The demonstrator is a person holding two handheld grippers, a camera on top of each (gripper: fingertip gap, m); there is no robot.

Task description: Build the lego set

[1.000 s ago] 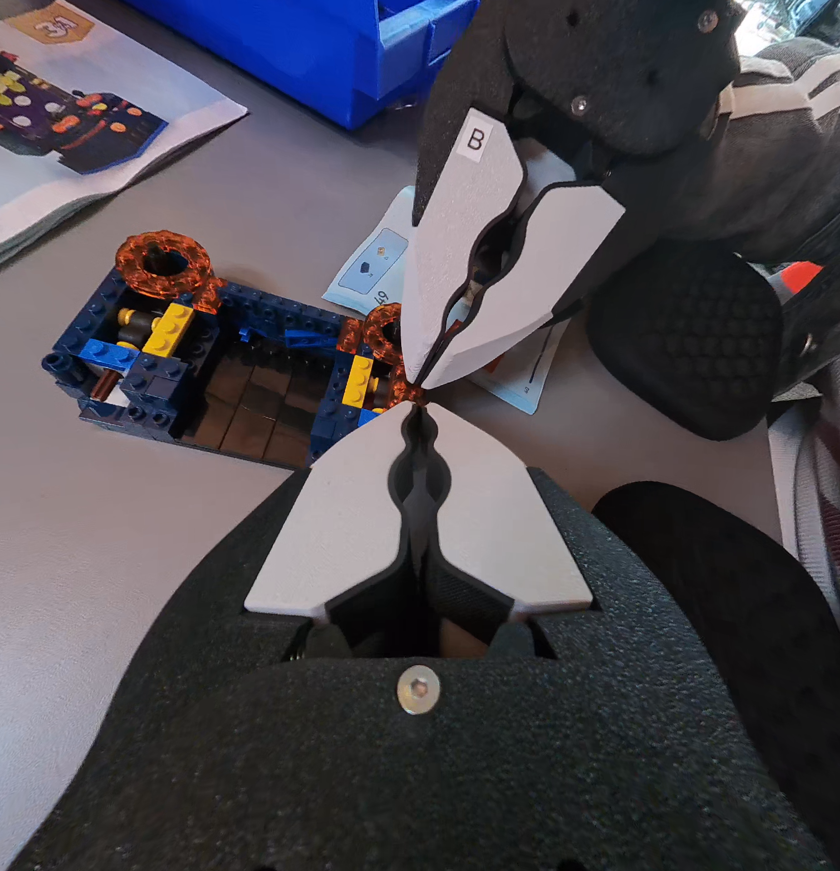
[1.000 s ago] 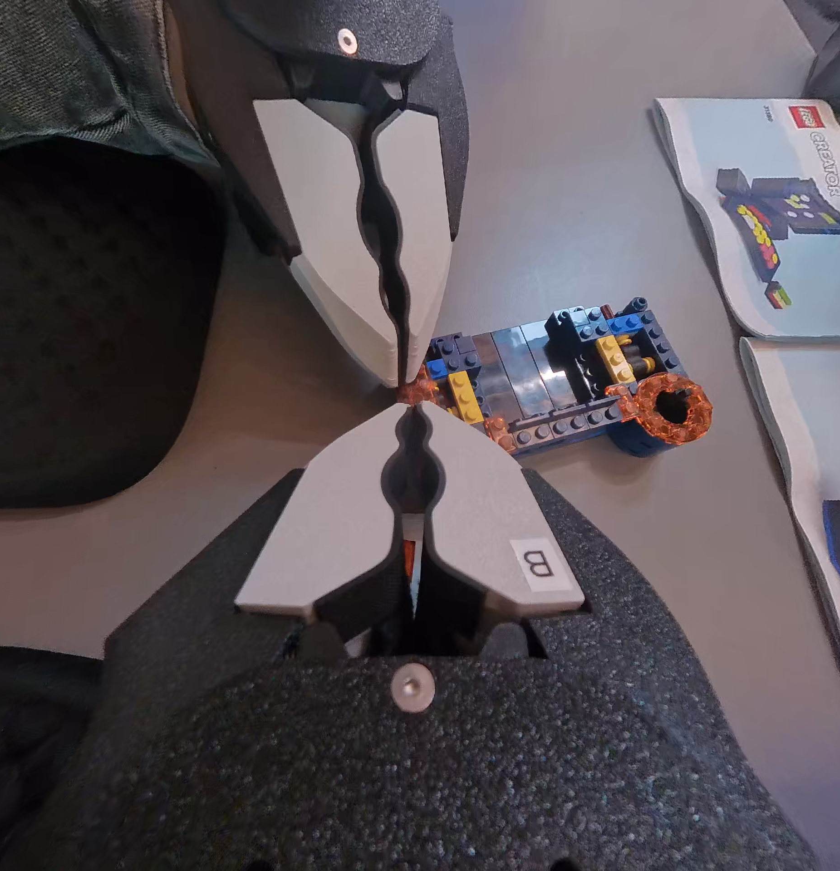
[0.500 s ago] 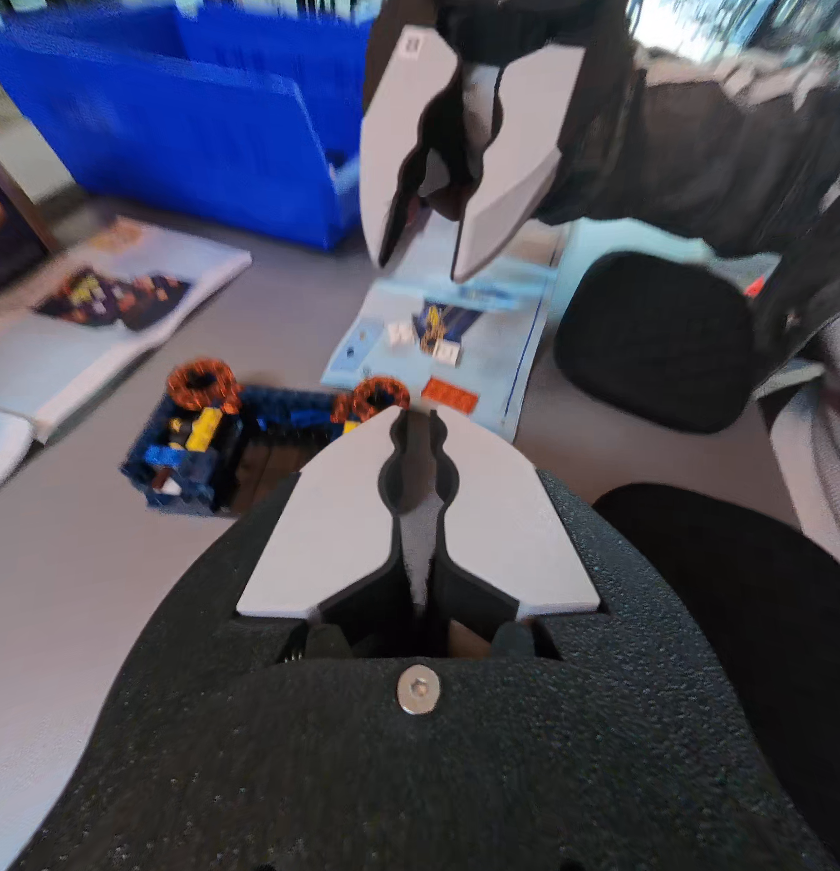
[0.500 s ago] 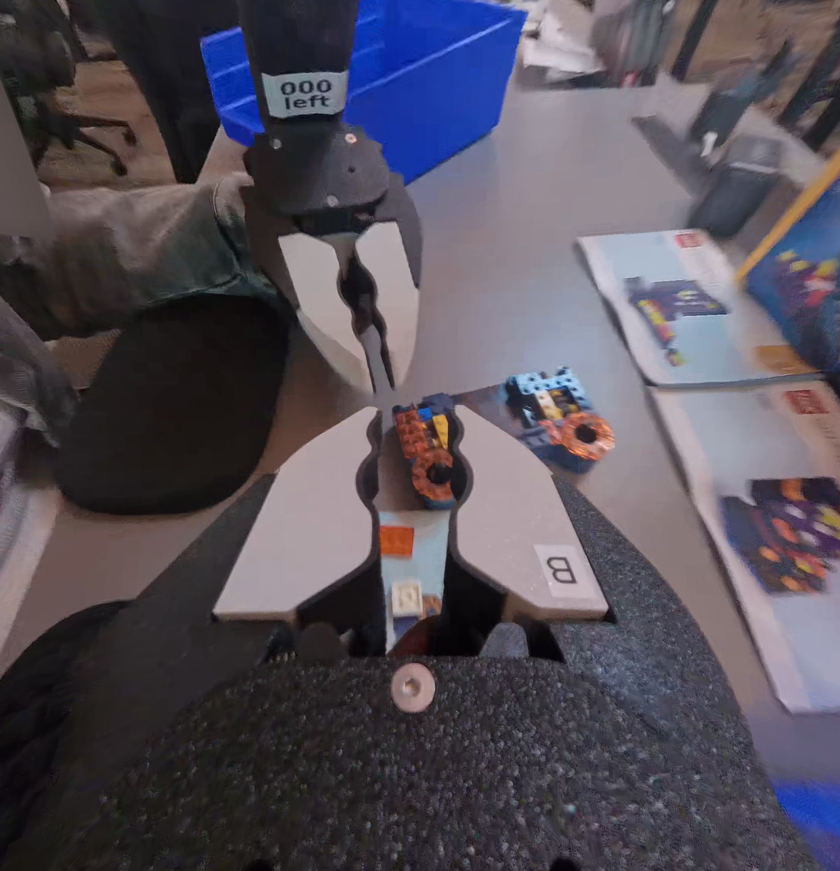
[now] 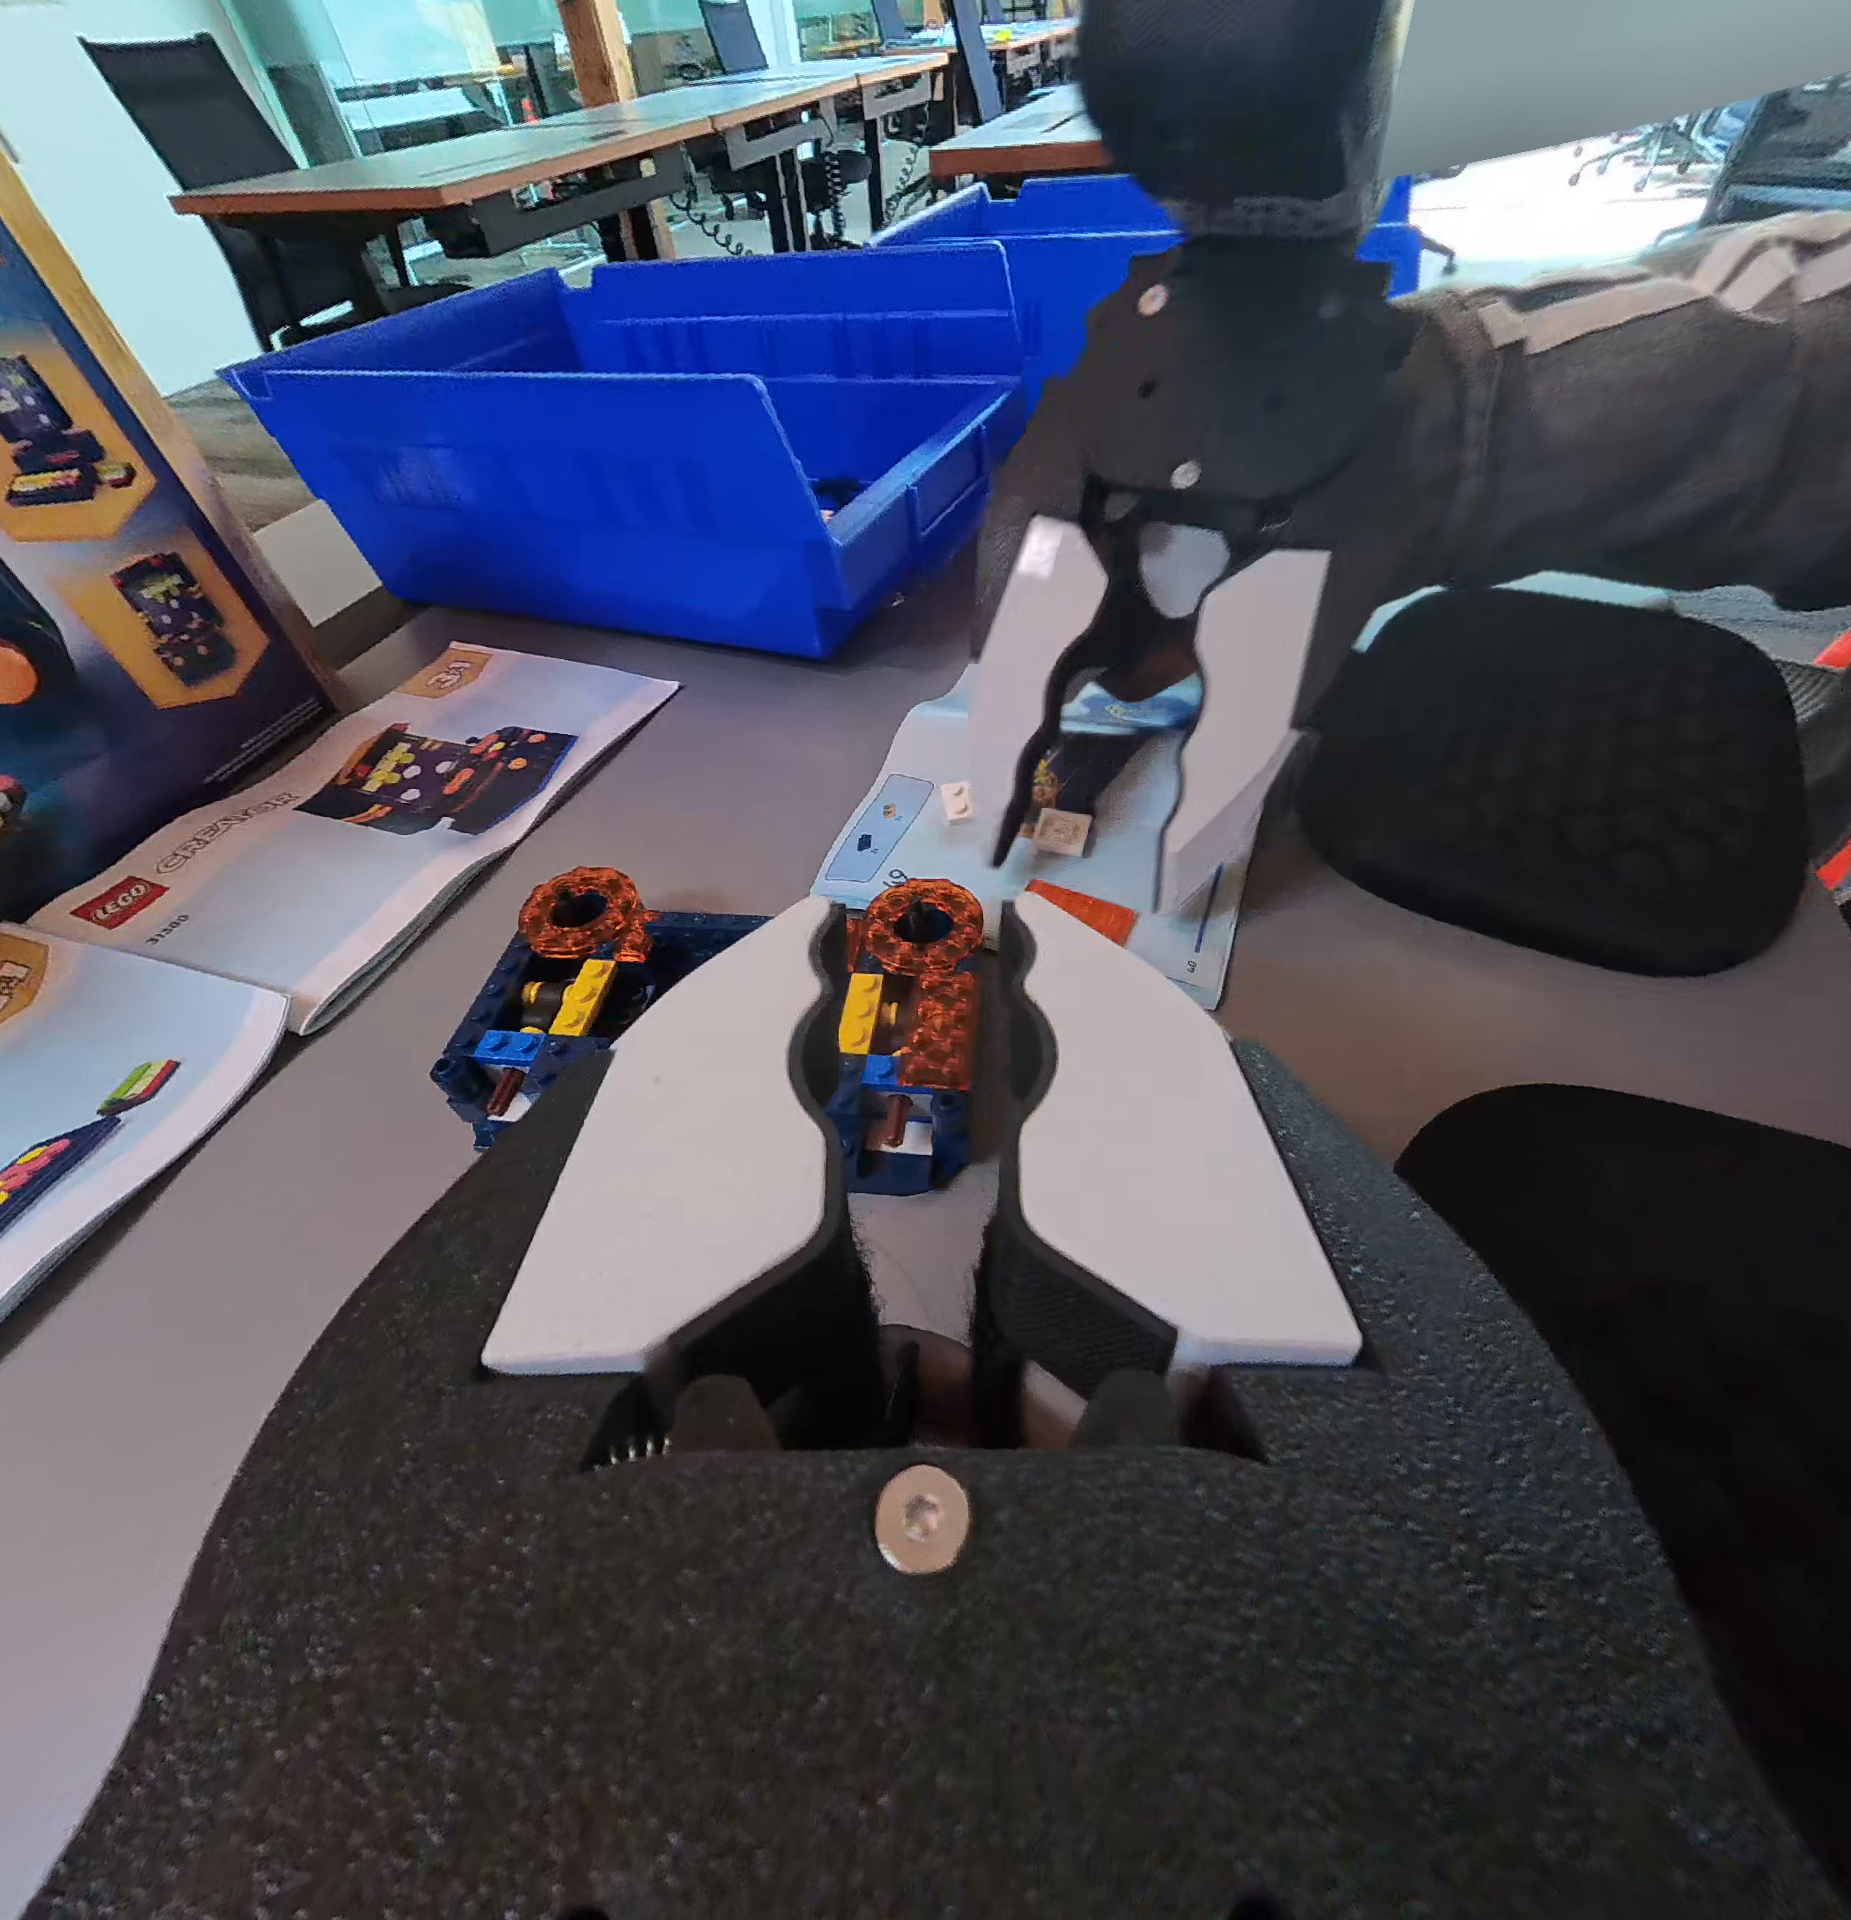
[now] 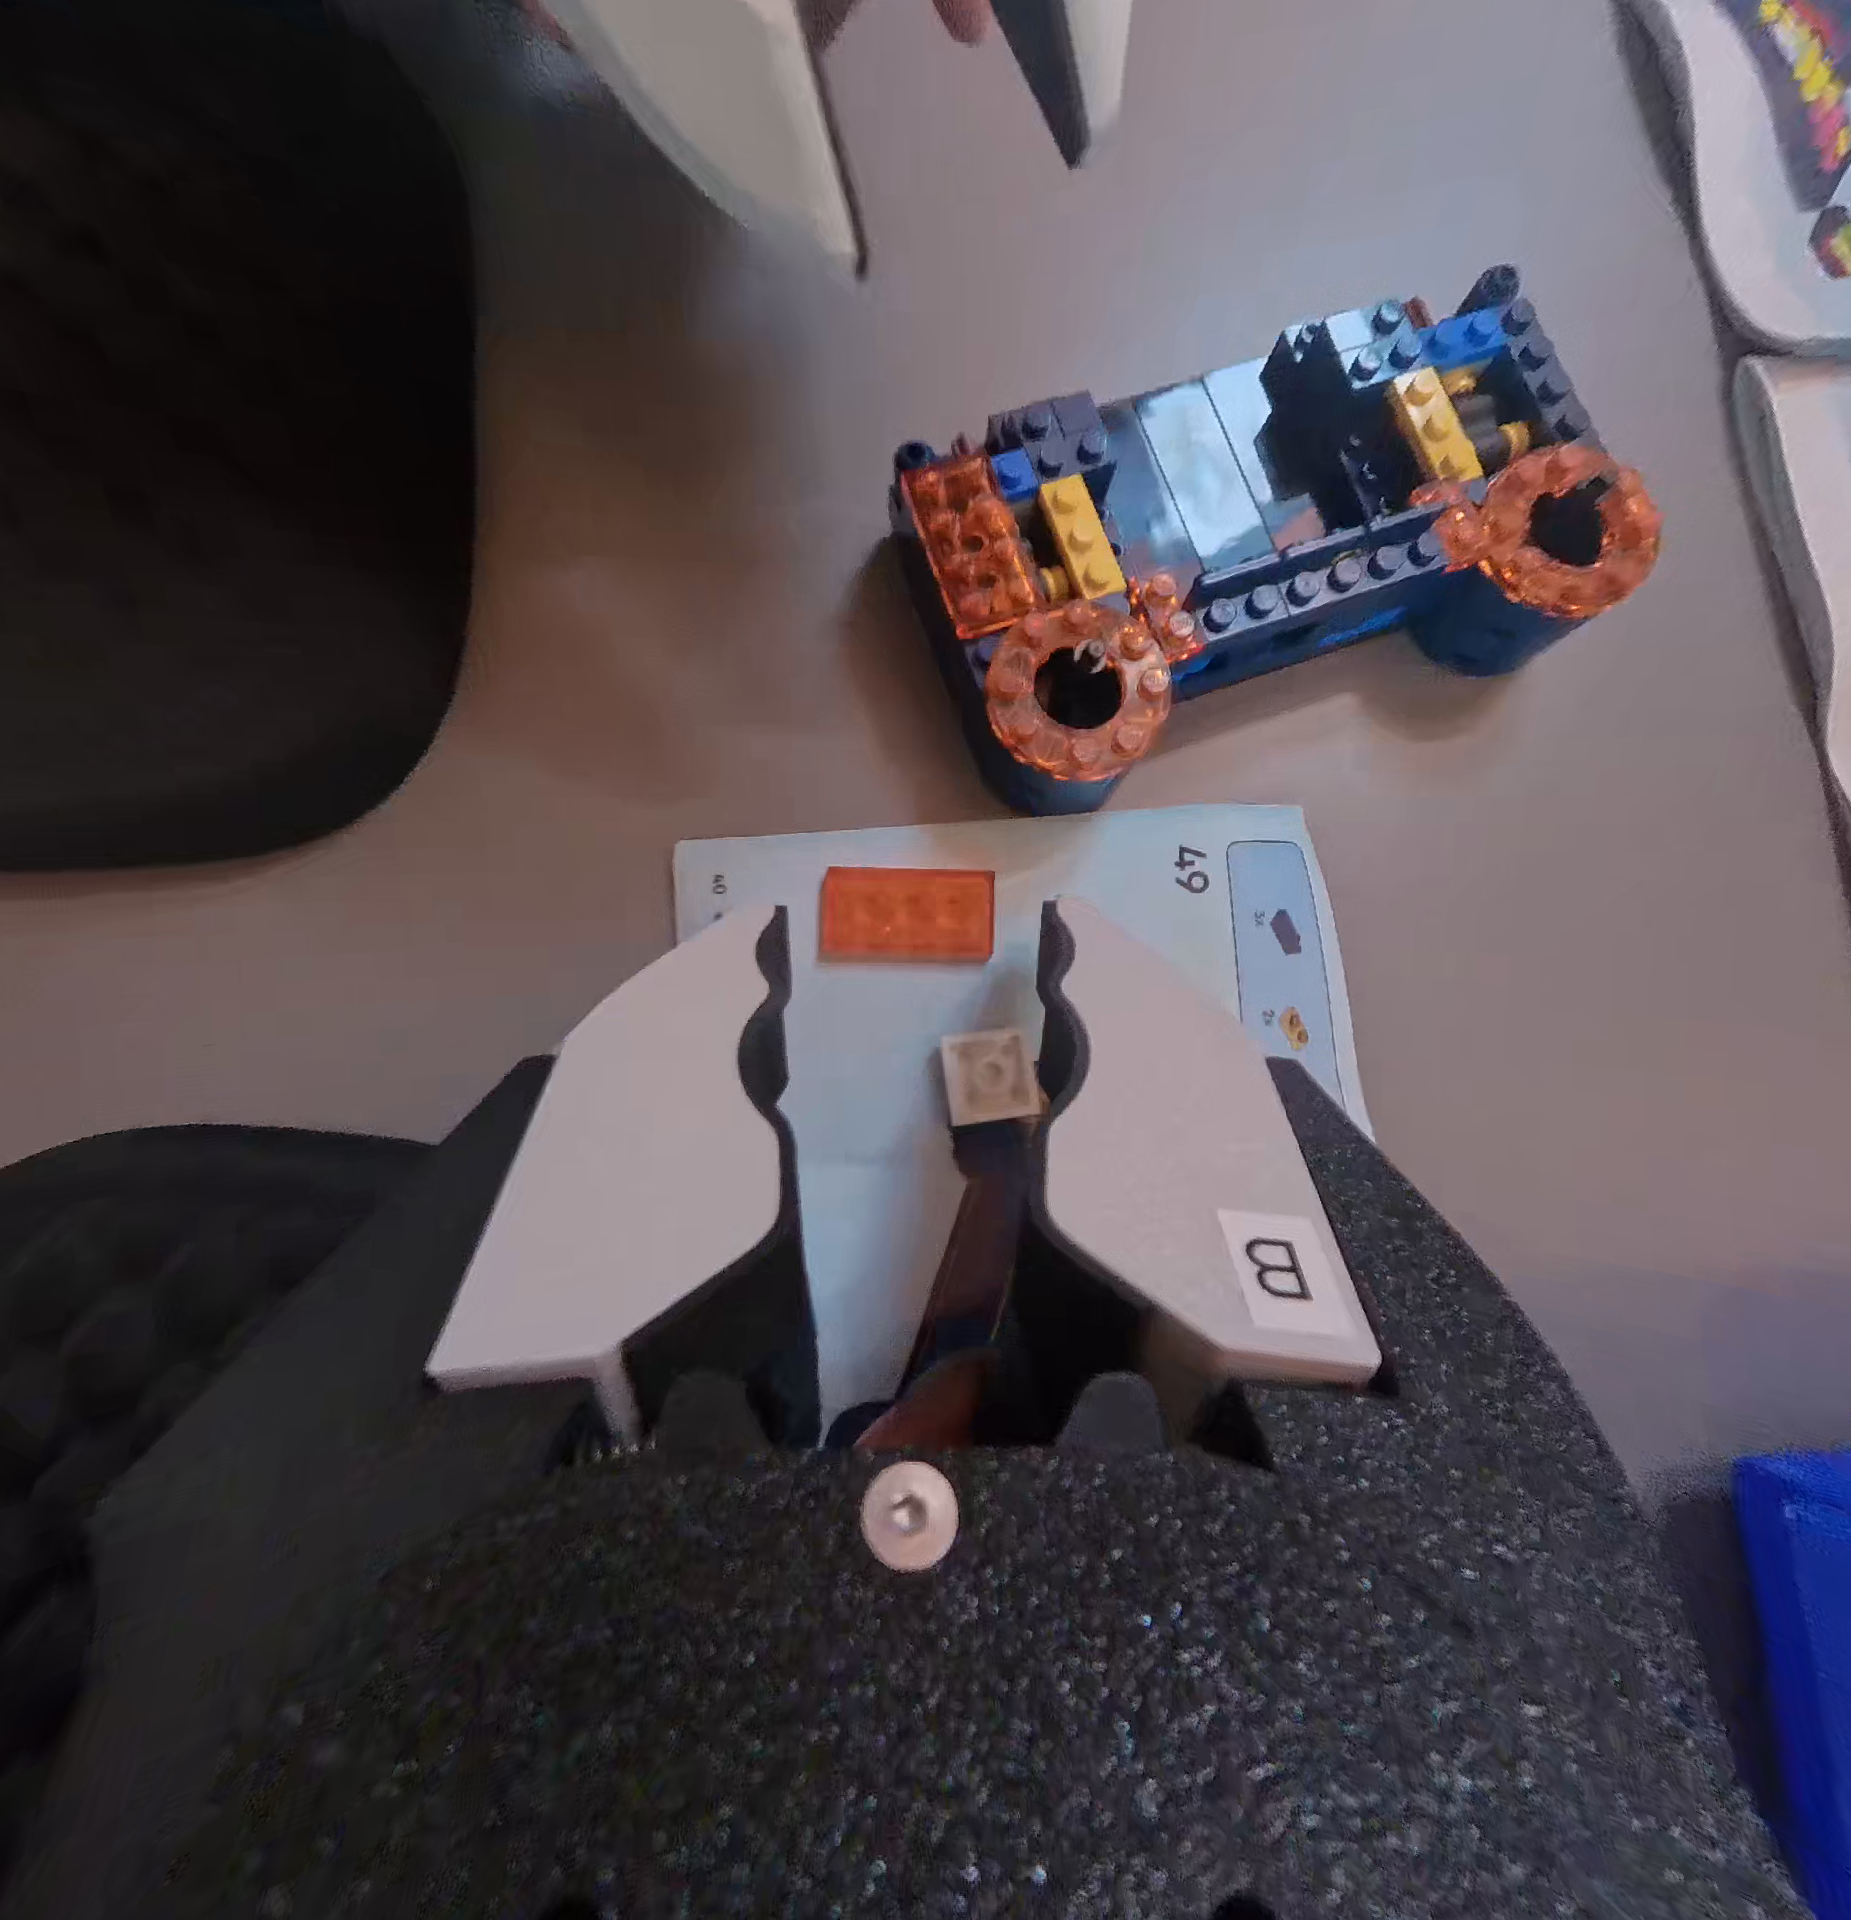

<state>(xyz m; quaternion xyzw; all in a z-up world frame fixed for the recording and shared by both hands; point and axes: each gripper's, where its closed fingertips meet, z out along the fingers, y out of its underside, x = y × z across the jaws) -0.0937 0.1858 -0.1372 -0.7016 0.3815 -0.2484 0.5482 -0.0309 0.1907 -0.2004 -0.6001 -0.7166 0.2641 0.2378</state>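
Brick model (image 6: 1264,540), dark blue with orange rings, sits on the grey table (image 6: 692,520) beyond the spread, empty left gripper (image 5: 916,925), while the right gripper (image 6: 916,914), also spread, seemingly hovers over an orange plate (image 6: 905,914) on a booklet page (image 6: 1108,862).

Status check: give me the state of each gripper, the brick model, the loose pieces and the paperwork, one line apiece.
Left gripper: open, holding nothing, above the model.
Right gripper: open, holding nothing, over the open booklet.
Brick model: partly built, on the table.
Orange plate: loose, flat on the open booklet.
Pale square piece: loose on the booklet.
Blue bin: upright.
Two other booklets: closed.
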